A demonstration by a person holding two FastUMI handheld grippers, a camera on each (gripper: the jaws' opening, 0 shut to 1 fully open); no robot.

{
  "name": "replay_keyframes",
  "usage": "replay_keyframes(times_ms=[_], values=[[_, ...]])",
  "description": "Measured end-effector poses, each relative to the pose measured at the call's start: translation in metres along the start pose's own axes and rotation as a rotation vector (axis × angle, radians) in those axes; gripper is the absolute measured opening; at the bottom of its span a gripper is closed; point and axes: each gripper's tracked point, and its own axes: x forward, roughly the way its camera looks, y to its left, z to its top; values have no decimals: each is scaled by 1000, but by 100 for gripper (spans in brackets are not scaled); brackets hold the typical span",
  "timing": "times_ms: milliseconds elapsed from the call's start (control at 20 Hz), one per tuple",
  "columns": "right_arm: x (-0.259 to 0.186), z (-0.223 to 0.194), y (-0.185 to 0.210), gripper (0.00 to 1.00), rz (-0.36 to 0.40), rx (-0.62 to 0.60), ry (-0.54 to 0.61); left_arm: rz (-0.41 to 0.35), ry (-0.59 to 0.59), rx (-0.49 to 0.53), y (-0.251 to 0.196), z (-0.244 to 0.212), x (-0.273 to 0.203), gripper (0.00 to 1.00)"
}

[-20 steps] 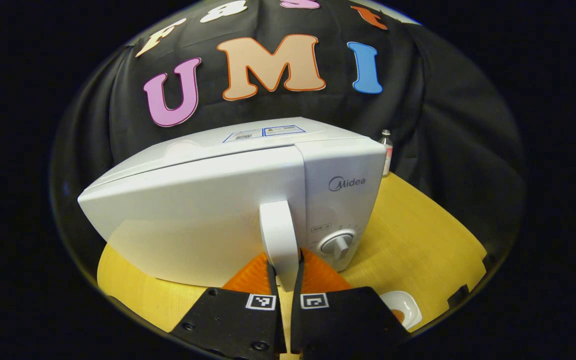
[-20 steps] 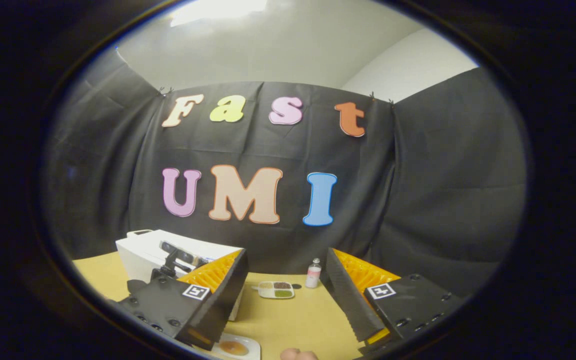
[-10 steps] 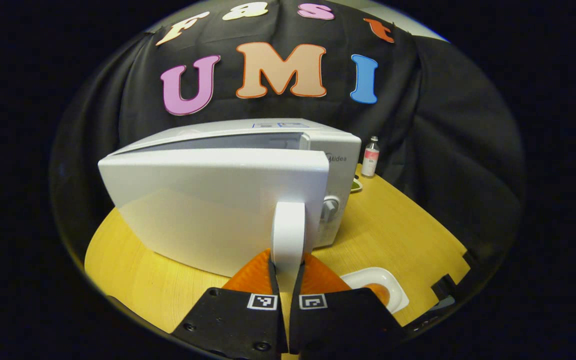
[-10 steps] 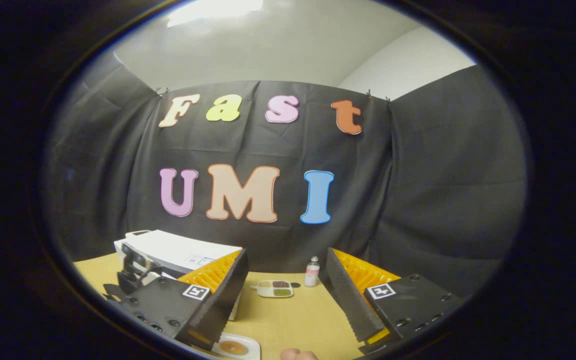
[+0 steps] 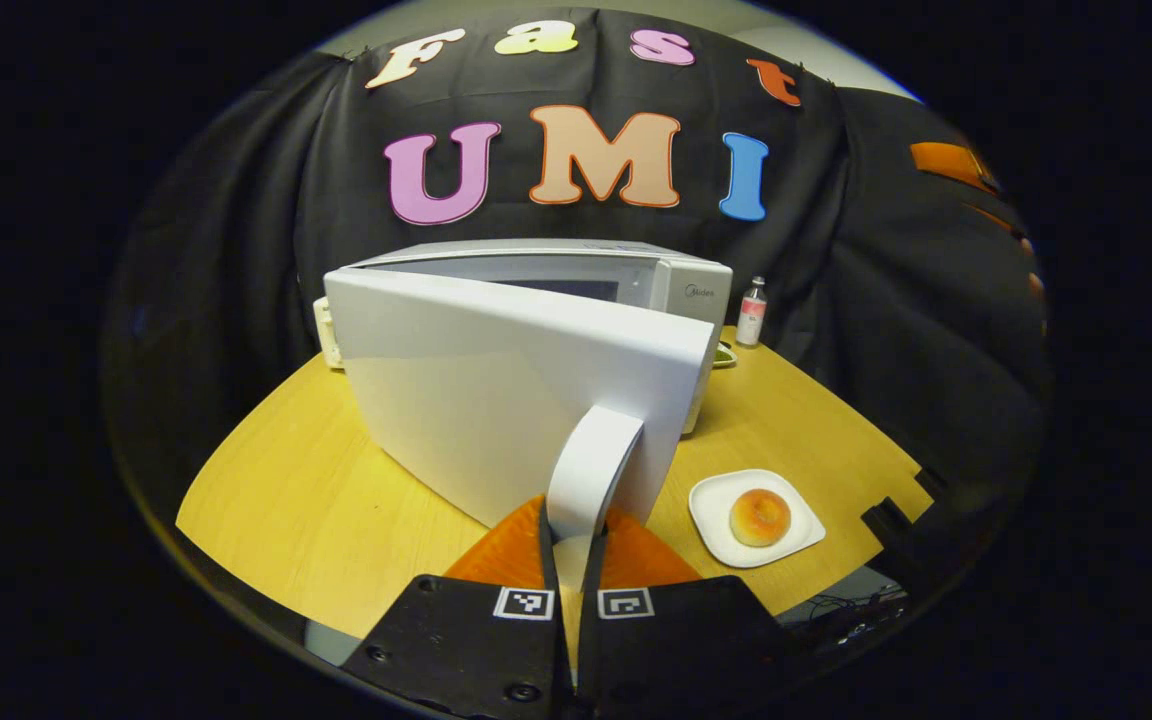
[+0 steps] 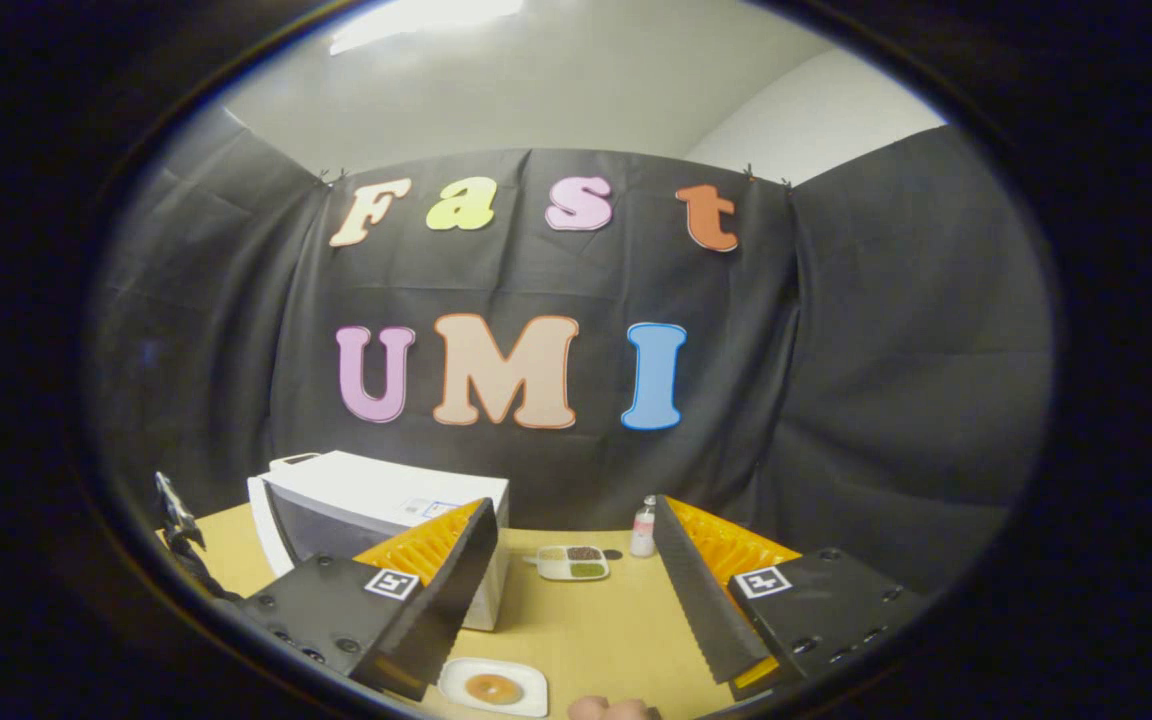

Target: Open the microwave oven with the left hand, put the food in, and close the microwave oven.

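A white microwave [image 5: 681, 285] stands on the yellow wooden table [image 5: 296, 480] with its door [image 5: 496, 390] swung well out. My left gripper [image 5: 574, 530] is shut on the door's white handle [image 5: 591, 460], which sits between both fingers. To the right of the door a round brown bun [image 5: 760, 516] lies on a white square plate [image 5: 794, 535]. My right gripper [image 6: 571, 590] is held high and stands open with nothing between its fingers. Below it lies the plate with the bun [image 6: 493, 688], and the microwave [image 6: 376, 500] is at the left.
A small pink-labelled bottle [image 5: 752, 312] stands behind the microwave's right side, by the black cloth wall. A white compartment dish [image 6: 573, 562] with dark and green fillings lies near the bottle [image 6: 643, 528]. The table's front edge runs just below the plate.
The left gripper has drawn the handle back and the door has swung from just ajar to wide. The plate with the bun has come fully into view. The right gripper has barely shifted.
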Motion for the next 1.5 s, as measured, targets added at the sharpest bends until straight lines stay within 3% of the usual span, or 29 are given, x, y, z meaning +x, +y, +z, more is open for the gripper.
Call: replay_keyframes(times_ms=[350,650,750,1200,1250,1350,1450,1500], values=[[-8,-31,44,97,47,47,49,110,3,-30,67,-22,-49,2],[-7,-71,86,98,95,7,98,225,-8,-73,134,-33,-79,1],[-4,-87,98,97,105,6,123,228,-22,-123,147,-34,-85,1],[0,-153,120,97,120,-18,228,172,-29,-150,163,-38,-92,5],[0,-160,121,98,119,-5,240,180,-30,-160,167,-37,-94,8],[0,-178,118,97,105,8,271,207,-11,-169,175,-43,-92,28],[0,-202,115,98,95,17,316,206,6,-190,171,-45,-90,84],[-1,-218,112,98,90,14,351,213,4,-178,172,-45,-92,95]])
